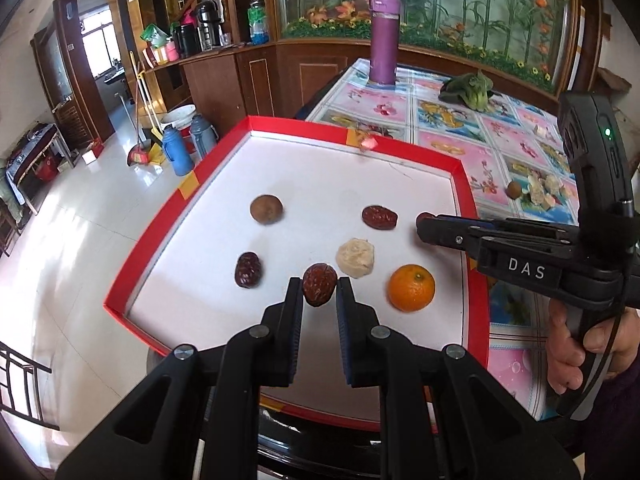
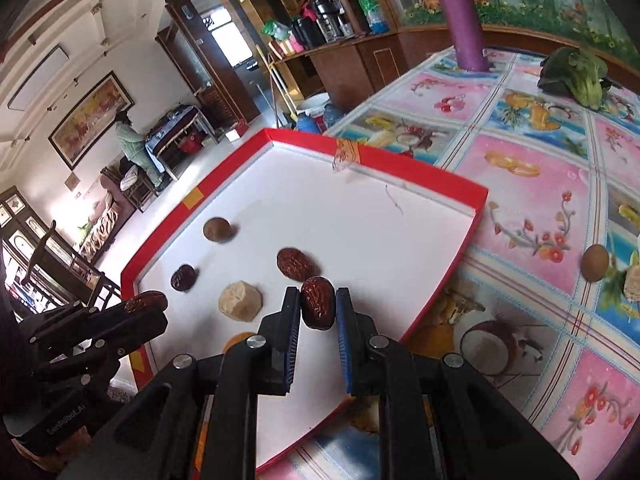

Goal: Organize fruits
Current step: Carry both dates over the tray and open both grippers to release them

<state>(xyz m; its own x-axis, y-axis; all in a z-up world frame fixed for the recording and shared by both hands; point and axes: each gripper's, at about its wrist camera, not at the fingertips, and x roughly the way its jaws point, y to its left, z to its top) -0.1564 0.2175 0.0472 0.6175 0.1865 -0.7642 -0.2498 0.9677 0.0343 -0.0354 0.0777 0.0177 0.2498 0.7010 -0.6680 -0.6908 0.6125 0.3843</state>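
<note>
While both hover over the shallow red-rimmed white tray point(image 1: 140, 256):
left tongs point(image 1: 319, 289): pinching a wrinkled dark-red date point(image 1: 319, 283), probably for sorting
right tongs point(image 2: 318, 304): clamped on another wrinkled date point(image 2: 318, 307), same reason I guess

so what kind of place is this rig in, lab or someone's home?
Most likely a home living or dining room: a table with a floral cloth, thermos flasks and a broom on the tiled floor, and a wooden cabinet holding kettles and bottles.

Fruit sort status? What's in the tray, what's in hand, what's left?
In the red tray: two dates, orange, brown fruit, pale lump. In hand: left gripper and right gripper each clamp a date over the tray. Left: round fruit on the tablecloth.
</note>
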